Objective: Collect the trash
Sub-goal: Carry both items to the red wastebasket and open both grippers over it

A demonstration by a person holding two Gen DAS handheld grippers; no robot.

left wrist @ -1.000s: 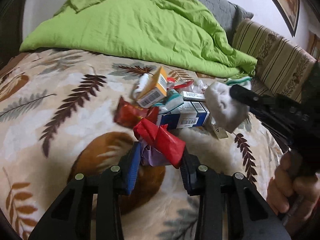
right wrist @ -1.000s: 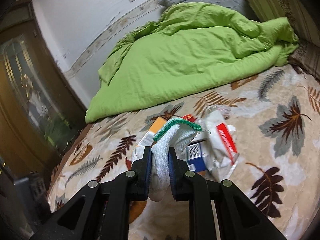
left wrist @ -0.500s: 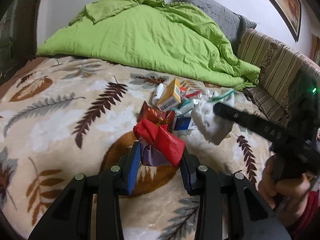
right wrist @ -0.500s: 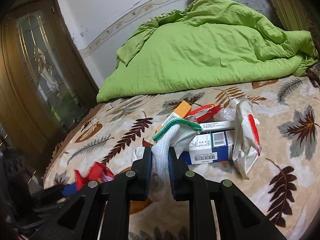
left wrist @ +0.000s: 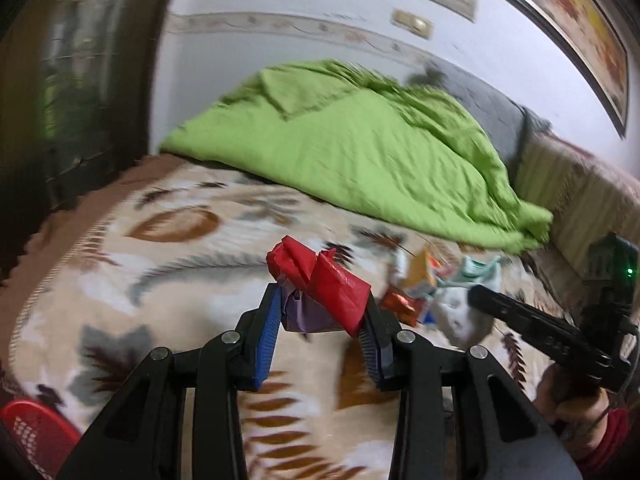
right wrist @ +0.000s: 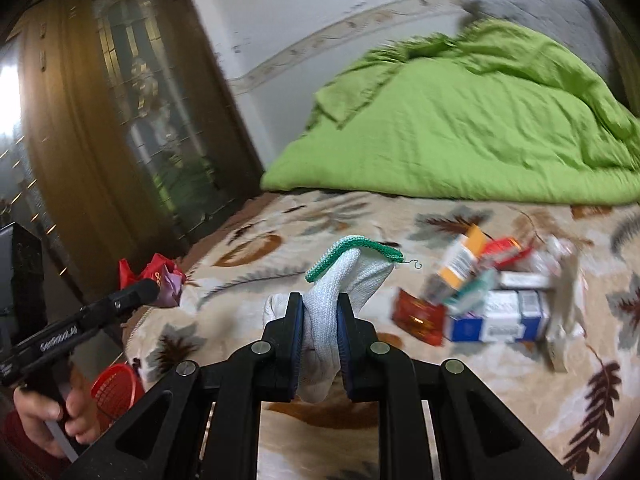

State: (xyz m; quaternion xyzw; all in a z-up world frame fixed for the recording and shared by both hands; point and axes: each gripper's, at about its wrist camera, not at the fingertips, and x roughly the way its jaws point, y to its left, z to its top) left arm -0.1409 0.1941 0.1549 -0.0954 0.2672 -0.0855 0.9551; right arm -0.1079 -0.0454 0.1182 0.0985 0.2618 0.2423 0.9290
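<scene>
Left gripper (left wrist: 322, 312): clamped on crumpled red-and-purple wrapper wad (left wrist: 320, 280), above leaf-patterned beige blanket (left wrist: 160, 256). Rumpled lime-green quilt (left wrist: 360, 160) behind wad. Red plastic mesh basket (left wrist: 32, 428) lower left of wad.

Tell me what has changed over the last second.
Both tongs have pulled back and away from the trash pile, swinging left toward the bed edge, where a red basket now shows. The left tongs still grip the red wrapper; the right tongs still grip the white glove. Nothing was released. The pile and green duvet lie as before.
</scene>
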